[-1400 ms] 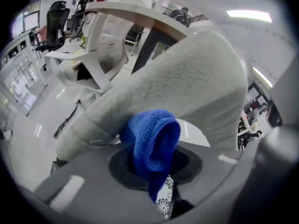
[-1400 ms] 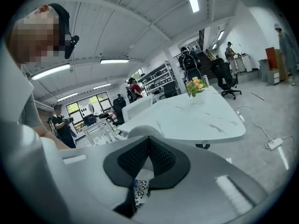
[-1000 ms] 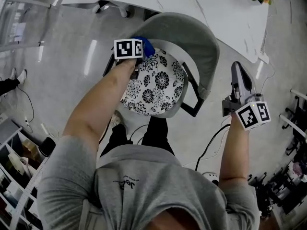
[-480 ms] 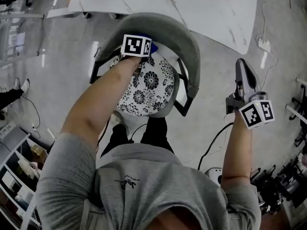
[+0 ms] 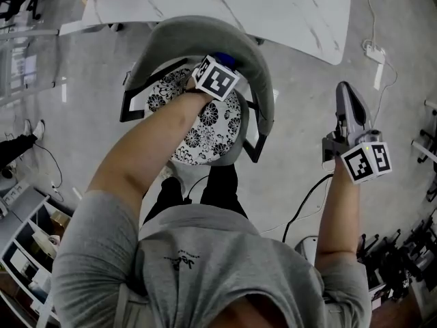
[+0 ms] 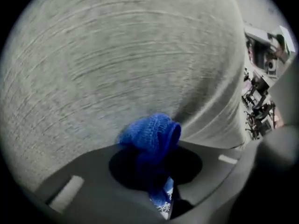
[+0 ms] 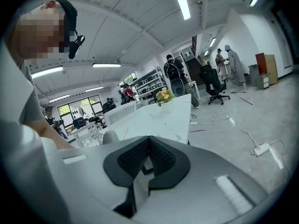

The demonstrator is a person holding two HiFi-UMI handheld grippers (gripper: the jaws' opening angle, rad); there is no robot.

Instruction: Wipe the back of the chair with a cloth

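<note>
A grey chair with a curved backrest (image 5: pixel 205 33) and a black-and-white flowered seat cushion (image 5: pixel 208 132) stands in front of the person. My left gripper (image 5: pixel 222 70) is shut on a blue cloth (image 6: pixel 152 134), whose bunched tip presses against the grey fabric of the backrest (image 6: pixel 117 64), on its inner side. A bit of the blue cloth (image 5: pixel 225 59) peeks out past the marker cube. My right gripper (image 5: pixel 345 104) hangs out to the right of the chair, shut with nothing in it (image 7: pixel 147 155), pointing over the room.
A white marble-look table (image 5: pixel 225 2) stands just behind the chair. Cables (image 5: pixel 307 197) lie on the floor to the right. Shelves (image 5: pixel 24 244) stand at the lower left. In the right gripper view, people and an office chair (image 7: pixel 212 85) are far off.
My left gripper with the cloth has slid rightward along the inside of the backrest, from its left part towards its right part. The right gripper has barely moved.
</note>
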